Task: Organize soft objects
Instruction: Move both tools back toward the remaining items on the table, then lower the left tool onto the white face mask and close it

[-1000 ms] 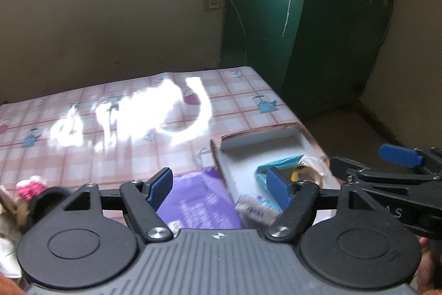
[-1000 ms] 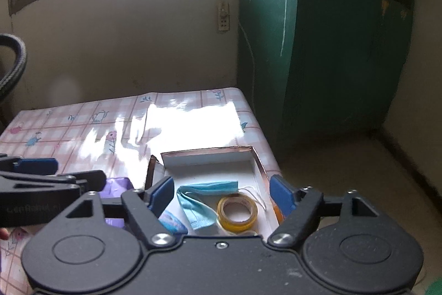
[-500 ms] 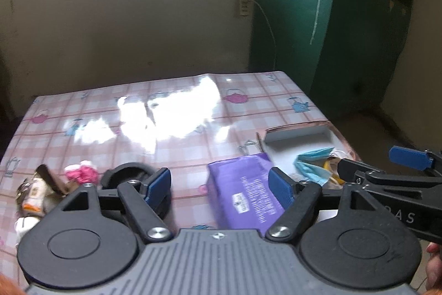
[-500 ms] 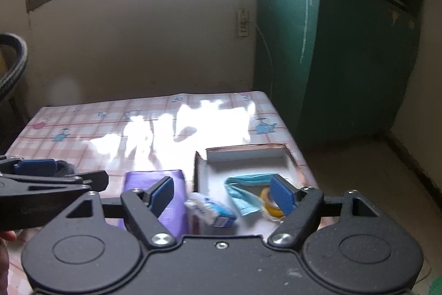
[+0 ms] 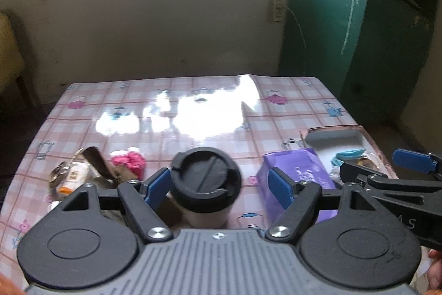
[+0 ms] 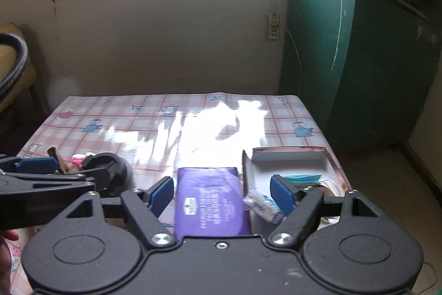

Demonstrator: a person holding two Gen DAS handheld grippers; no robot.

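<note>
Grippers hang side by side over a table [image 5: 138,112] under a pink checked cloth; the left gripper [image 5: 219,184] has its 2 blue pads spread wide with a black-lidded cup [image 5: 205,179] seen between them, untouched; the right gripper [image 6: 222,192] is likewise released, framing a purple packet [image 6: 211,201] that lies flat on the cloth. Just right of the packet sits an open cardboard box [image 6: 290,156] holding a blue face mask [image 6: 302,178], with a small white tissue pack [image 6: 261,208] at its near edge; a pink soft item [image 5: 129,161] lies left of the cup.
</note>
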